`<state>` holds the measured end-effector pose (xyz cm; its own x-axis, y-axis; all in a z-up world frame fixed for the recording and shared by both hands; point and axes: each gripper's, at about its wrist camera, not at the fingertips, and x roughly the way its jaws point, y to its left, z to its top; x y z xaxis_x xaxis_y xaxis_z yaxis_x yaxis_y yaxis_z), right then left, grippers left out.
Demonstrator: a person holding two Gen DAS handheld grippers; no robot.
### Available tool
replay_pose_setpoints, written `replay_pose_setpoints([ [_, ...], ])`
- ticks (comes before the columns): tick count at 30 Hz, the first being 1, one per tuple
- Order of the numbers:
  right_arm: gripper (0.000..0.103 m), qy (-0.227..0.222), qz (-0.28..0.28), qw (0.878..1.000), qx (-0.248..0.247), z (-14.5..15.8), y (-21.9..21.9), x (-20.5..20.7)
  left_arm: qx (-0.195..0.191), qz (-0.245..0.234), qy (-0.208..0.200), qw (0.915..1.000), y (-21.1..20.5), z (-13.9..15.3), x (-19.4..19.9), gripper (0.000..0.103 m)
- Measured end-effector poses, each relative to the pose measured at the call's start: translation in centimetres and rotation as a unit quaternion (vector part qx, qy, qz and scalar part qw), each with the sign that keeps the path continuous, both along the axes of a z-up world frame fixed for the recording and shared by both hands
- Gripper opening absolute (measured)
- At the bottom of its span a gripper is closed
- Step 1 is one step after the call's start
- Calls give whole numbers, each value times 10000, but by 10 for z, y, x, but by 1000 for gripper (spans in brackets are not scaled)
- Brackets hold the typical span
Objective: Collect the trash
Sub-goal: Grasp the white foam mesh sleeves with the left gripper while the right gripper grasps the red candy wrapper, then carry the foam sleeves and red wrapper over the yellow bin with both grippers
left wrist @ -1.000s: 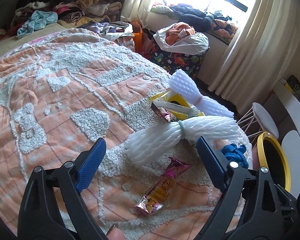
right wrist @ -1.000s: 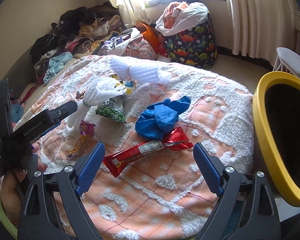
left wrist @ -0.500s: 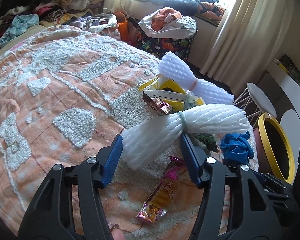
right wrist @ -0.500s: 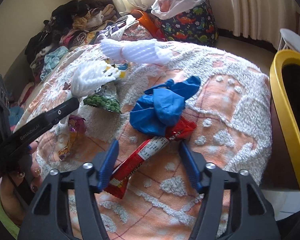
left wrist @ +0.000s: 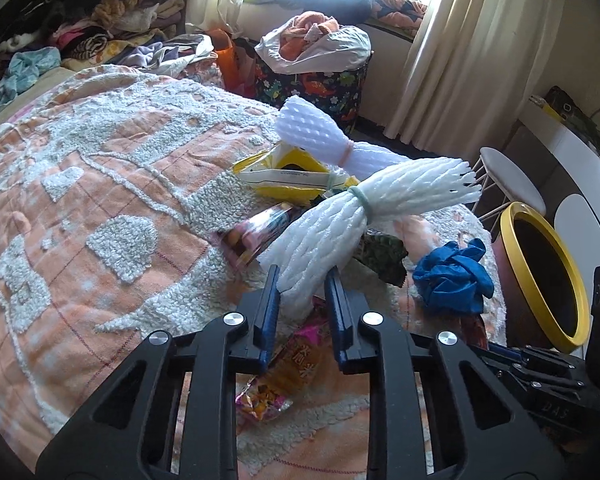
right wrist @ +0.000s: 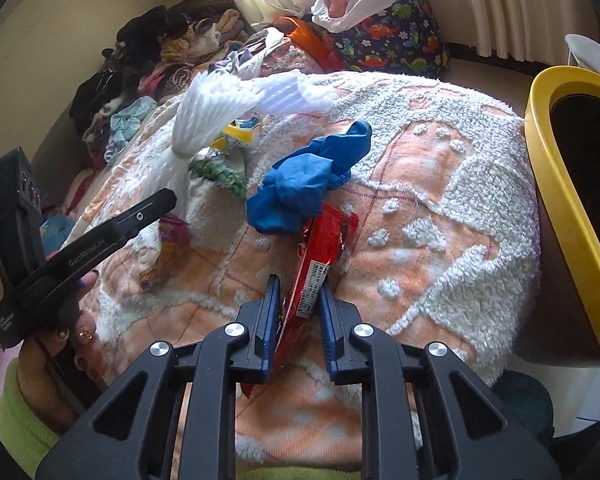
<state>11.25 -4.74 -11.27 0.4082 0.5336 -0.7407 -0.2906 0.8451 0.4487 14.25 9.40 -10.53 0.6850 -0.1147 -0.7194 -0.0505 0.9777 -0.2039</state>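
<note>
My left gripper is shut on a white foam net bundle tied with a band and holds it lifted off the bed. My right gripper is shut on a red snack wrapper lying on the orange and white bedspread. A blue crumpled glove lies just beyond the red wrapper. A pink and yellow wrapper lies under the left gripper. A second foam net, a yellow packet and a green packet lie further back. A yellow-rimmed bin stands right of the bed.
Piles of clothes lie at the back left of the bed. A dinosaur-print basket full of laundry stands by the curtain. A white stool is near the bin. The left gripper also shows in the right wrist view.
Both grippers have closed from open: the left onto the foam net bundle and lifted it, the right onto the red wrapper. Both moved forward over the bed.
</note>
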Motion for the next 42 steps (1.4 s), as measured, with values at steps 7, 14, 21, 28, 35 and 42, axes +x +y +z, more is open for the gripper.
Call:
replay_pose_setpoints([
  [7, 15, -106, 61, 9999, 106, 8, -11, -12, -433, -42, -173, 9989, -4, 11, -7, 8],
  [14, 14, -348, 46, 9992, 201, 23, -22, -17, -728, -34, -358, 9967, -7, 24, -13, 7],
  [21, 14, -667, -50, 9973, 318, 42, -34, -20, -816, -145, -516, 9952, -19, 36, -18, 7],
  [28, 14, -949, -188, 9945, 409, 59, -49, -21, -879, -345, -583, 9938, -37, 44, -20, 7],
  [35, 14, -1117, -397, 9919, 466, 69, -70, -20, -843, -576, -591, 9930, -60, 47, -21, 7],
  [42, 14, -1202, -658, 9889, 569, 73, -97, -18, -757, -754, -592, 9925, -78, 49, -21, 7],
])
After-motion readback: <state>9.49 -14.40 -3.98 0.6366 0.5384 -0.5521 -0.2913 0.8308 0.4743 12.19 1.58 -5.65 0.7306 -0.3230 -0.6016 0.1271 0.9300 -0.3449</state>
